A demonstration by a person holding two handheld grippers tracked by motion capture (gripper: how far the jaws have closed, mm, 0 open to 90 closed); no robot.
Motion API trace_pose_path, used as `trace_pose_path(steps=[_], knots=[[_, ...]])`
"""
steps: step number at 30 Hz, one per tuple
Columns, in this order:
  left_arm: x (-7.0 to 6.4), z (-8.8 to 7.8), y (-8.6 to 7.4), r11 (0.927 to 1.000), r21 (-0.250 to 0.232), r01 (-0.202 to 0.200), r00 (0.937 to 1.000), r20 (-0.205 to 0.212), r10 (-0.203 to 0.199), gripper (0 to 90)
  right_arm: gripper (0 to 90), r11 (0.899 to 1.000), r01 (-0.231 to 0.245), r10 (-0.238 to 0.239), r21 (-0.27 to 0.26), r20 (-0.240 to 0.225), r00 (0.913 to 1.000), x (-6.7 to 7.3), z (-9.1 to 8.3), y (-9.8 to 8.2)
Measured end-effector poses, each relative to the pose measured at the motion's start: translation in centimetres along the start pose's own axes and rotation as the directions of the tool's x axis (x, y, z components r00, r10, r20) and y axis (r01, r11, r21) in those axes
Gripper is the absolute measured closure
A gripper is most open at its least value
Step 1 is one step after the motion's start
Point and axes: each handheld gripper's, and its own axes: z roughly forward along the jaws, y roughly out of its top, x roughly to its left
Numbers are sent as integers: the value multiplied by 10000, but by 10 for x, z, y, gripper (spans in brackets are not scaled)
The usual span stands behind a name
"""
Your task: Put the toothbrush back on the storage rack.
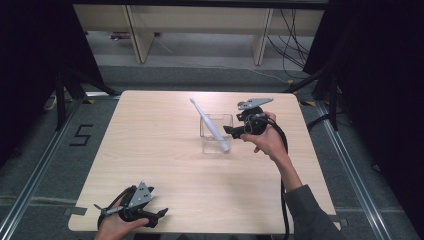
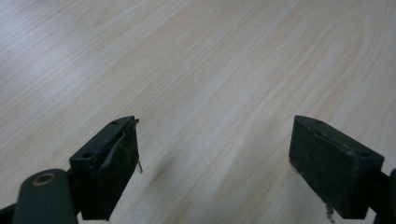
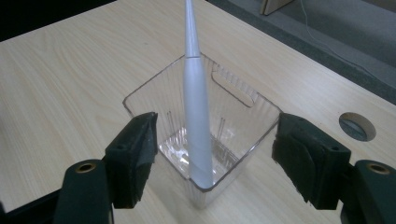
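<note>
A clear plastic bin (image 1: 217, 133) (image 3: 243, 112) stands near the middle of the table. A white electric toothbrush (image 1: 210, 125) (image 3: 196, 116) leans inside it, base at the near corner and thin neck poking out over the far rim. My right gripper (image 1: 230, 131) (image 3: 212, 151) hovers just right of the bin, open, its jaws straddling the bin's near corner without touching the toothbrush. My left gripper (image 1: 162, 214) (image 2: 212, 158) rests at the table's front left edge, open, with bare wood between its jaws.
The light wooden table (image 1: 160, 150) has a round cable hole (image 3: 357, 125) beyond the bin. Past the far edge lie grey floor, wooden furniture legs (image 1: 137, 35) and loose cables (image 1: 295, 45). Dark curtains flank both sides.
</note>
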Motion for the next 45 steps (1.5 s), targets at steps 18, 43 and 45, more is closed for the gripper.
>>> trace_pose_path(steps=[18, 43, 45], knots=[[0, 1, 0, 10000, 19, 19, 10000, -21, -19, 154, 284, 9987, 125, -126, -502, -23, 9999, 4, -16, -27], [0, -1, 0, 10000, -83, 29, 10000, -32, -29, 154, 175, 9946, -401, 373, -957, -302, 9988, 8, -26, -64], [0, -1, 0, 10000, -59, 11, 10000, -20, -11, 154, 170, 9952, -431, 379, -878, -601, 9975, 9, -27, -68]])
